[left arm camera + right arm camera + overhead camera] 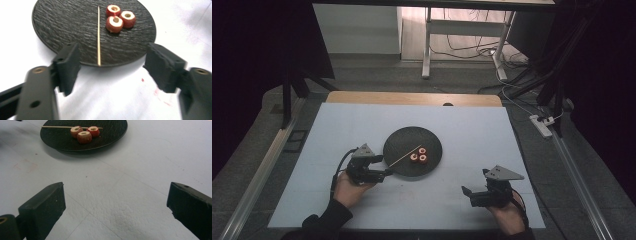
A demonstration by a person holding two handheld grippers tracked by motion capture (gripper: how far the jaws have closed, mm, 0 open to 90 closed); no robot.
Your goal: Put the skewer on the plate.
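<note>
1. The left gripper is seen just off the near-left rim of the black plate, its jaws spread and nothing pinched between them — a released tool, pads bare in the left gripper view.

2. The wooden skewer is laid flat on the plate, and its long axis is what the next move is judged to turn on: in the left gripper view it runs almost straight away from the gripper, its near end at the plate's rim, midway between the two open jaws.

3. In the high view the same skewer is seen slanting from the plate's near-left edge up toward its middle, so the blunt near end is pointed at the left gripper, not the right.

4. Three red fruit rings are clustered on the plate just to one side of the skewer's far half; whether the nearest one touches the stick cannot quite be told, as the picture is soft there.

5. The right gripper is held well apart over the white table, jaws wide and empty — the plate is seen far ahead of it.

6. Judgement: the left gripper is the nearer by far, and a straight advance along the stick's line would be needed for a pick at its near end.
</note>
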